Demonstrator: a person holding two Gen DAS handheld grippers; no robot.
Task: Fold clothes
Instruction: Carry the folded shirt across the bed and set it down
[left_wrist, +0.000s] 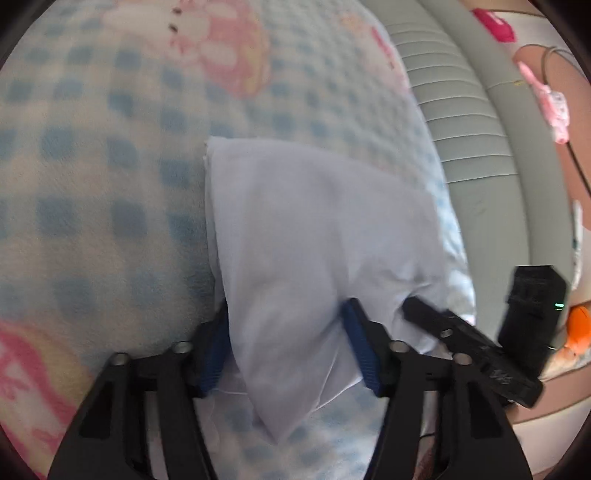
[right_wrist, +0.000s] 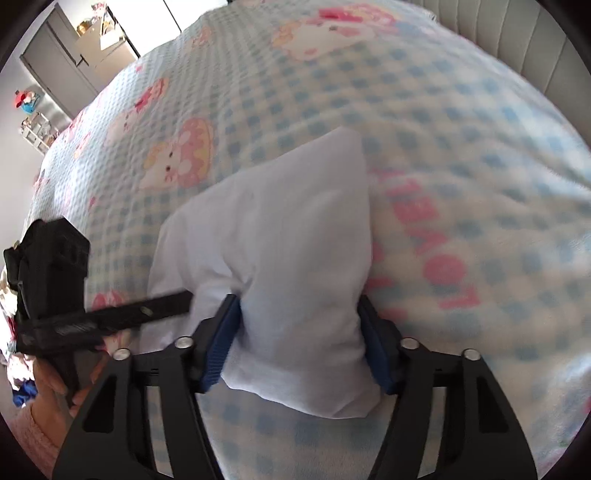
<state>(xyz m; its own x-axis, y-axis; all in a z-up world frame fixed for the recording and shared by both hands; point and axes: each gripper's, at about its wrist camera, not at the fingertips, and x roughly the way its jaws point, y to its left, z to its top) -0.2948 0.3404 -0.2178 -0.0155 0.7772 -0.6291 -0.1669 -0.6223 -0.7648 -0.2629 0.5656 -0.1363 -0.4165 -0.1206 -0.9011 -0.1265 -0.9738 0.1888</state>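
Note:
A folded white garment (left_wrist: 295, 221) lies as a thick bundle on the blue-checked blanket (left_wrist: 92, 166). In the left wrist view my left gripper (left_wrist: 286, 317) has its blue pads pressed on the near end of the bundle, one on each side. A black finger (left_wrist: 443, 328) of the other gripper reaches the cloth from the right. In the right wrist view the same garment (right_wrist: 280, 229) bunches to a waist between the blue pads of my right gripper (right_wrist: 297, 314), which is shut on it. A finger (right_wrist: 147, 308) of the left gripper touches the cloth from the left.
The blanket (right_wrist: 443, 129) with pink cartoon cats covers the whole bed. A grey padded headboard (left_wrist: 472, 122) runs along the right side. A person's hand (right_wrist: 51, 387) holds the left tool. A grey cabinet (right_wrist: 62, 62) stands beyond the bed's far corner.

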